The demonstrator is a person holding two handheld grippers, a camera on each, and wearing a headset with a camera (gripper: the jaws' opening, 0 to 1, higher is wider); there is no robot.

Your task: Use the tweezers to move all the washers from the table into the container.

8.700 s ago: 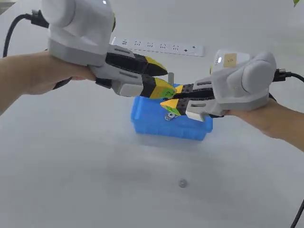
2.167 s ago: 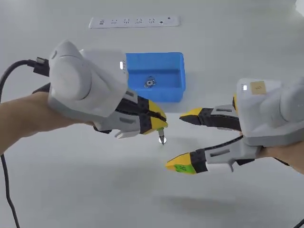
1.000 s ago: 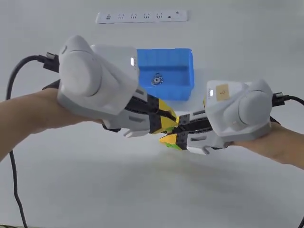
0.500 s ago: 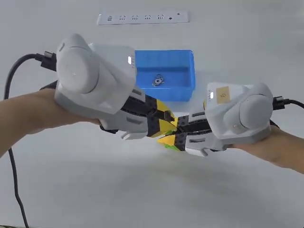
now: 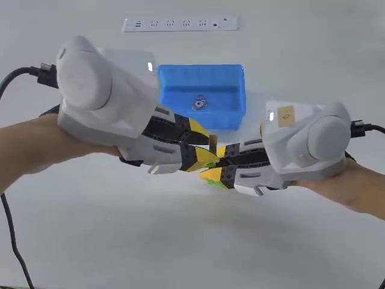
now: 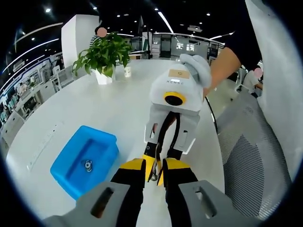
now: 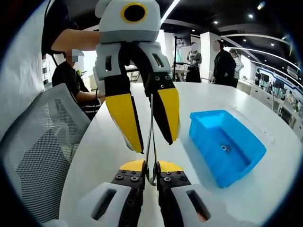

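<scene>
Just before the container [image 5: 201, 70], the right gripper [image 7: 150, 165] pinches the tweezers [image 7: 151, 127] between its fingers [image 7: 132, 166] while the left gripper [image 6: 156, 163] keeps its fingers [image 7: 124, 118] slightly spread around them, seemingly for a handover.

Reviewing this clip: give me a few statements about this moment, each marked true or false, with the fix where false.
1. The blue container has at least one washer in it. True.
2. The right gripper has its tongs shut on the tweezers. True.
3. The power strip lies between the container and the person. False: it lies on the far side of the container.
4. The left gripper is off at the table's edge, far from the right gripper. False: the two face each other tip to tip at the tweezers, on the near side of the container.
</scene>
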